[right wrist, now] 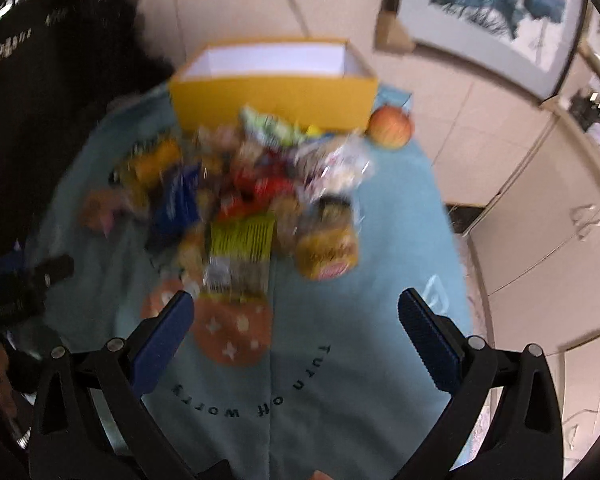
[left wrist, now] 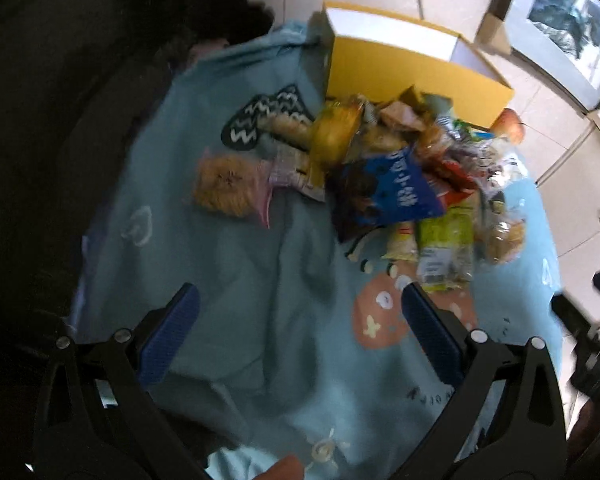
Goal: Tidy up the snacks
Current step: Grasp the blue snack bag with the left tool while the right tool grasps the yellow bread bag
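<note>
A heap of snack packets lies on a light blue printed cloth. In it I make out a blue bag, a yellow-green packet and a yellow round pack. A round bun in clear wrap sits apart at the left. Behind the heap stands an open yellow box with a white inside. My left gripper hangs open above bare cloth, short of the heap. My right gripper is open too, its left finger near the yellow-green packet.
An apple rests at the box's right corner. The floor is pale tile, with framed pictures leaning at the right. A dark shape fills the left side of both views. The other gripper shows at the left edge.
</note>
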Available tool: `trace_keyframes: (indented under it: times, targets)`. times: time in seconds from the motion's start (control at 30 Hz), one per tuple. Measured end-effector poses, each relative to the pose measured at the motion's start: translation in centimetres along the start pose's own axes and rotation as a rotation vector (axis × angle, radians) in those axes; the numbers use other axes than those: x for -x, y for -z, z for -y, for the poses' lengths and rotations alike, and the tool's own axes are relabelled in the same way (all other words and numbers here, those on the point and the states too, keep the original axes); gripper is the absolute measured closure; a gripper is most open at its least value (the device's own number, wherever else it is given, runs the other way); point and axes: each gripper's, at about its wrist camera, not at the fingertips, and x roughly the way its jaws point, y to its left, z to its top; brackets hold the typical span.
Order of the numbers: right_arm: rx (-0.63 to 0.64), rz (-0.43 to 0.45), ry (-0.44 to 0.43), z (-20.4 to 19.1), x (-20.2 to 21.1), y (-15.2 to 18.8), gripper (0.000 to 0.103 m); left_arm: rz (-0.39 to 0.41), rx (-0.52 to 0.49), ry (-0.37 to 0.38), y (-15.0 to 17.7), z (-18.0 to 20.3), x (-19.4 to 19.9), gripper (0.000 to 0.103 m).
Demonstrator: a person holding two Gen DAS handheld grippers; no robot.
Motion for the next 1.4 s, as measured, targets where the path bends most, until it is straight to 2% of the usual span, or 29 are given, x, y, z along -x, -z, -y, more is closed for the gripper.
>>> trace_keyframes:
  times: [0.23, 0.37, 0.47, 0.6, 0.63, 0.7, 0.73, 0.8, 0.83, 0.87, 0.9, 1.1, 1.4]
  targets:
    - [0.015, -0.025, -0.016, 3.0, -5.8, -1.8, 0.001, 0.051, 0.017, -0.013, -3.4, 3.5, -4.2, 0.002]
    - [0.079, -0.012, -0.032, 3.4, -8.6, -3.8, 0.007, 0.018, 0.034, -0.021, -5.1, 5.9, -7.4, 0.002]
    - [0.121, -0.031, -0.049, 3.4, -10.4, -4.3, 0.012, 0.0, 0.068, -0.01, -6.1, 7.3, -9.5, 0.002]
    - [0.152, -0.06, -0.075, 3.6, -12.4, -4.5, 0.016, -0.03, 0.058, -0.038, -6.4, 8.6, -12.1, 0.003]
    - [0.159, -0.071, -0.079, 3.4, -12.7, -4.6, 0.017, -0.05, 0.078, -0.031, -6.3, 8.4, -12.9, 0.005]
    - [0.18, -0.07, -0.107, 3.4, -12.7, -4.6, 0.023, -0.06, 0.115, 0.005, -6.1, 8.0, -13.6, 0.021]
    - [0.18, -0.068, -0.115, 3.5, -12.7, -4.6, 0.027, -0.042, 0.135, 0.009, -5.9, 7.6, -13.5, 0.023]
    - [0.165, -0.073, -0.138, 4.2, -12.6, -4.9, 0.036, -0.018, 0.139, 0.039, -5.8, 7.3, -13.1, 0.042]
    - [0.154, -0.075, -0.153, 4.6, -12.3, -5.1, 0.039, -0.012, 0.121, 0.04, -5.9, 7.2, -12.8, 0.045]
    - [0.149, -0.075, -0.166, 4.8, -12.2, -5.0, 0.04, -0.011, 0.111, 0.041, -5.8, 7.0, -12.5, 0.053]
    - [0.146, -0.076, -0.183, 5.0, -11.9, -5.0, 0.04, -0.009, 0.11, 0.05, -5.8, 6.8, -12.2, 0.055]
    - [0.123, -0.035, -0.208, 6.1, -9.2, -5.1, 0.041, 0.023, 0.093, 0.063, -4.9, 5.0, -9.4, 0.059]
    - [0.081, 0.042, -0.207, 6.4, -5.3, -6.0, 0.041, 0.115, 0.038, 0.103, -4.5, 5.4, -4.3, 0.059]
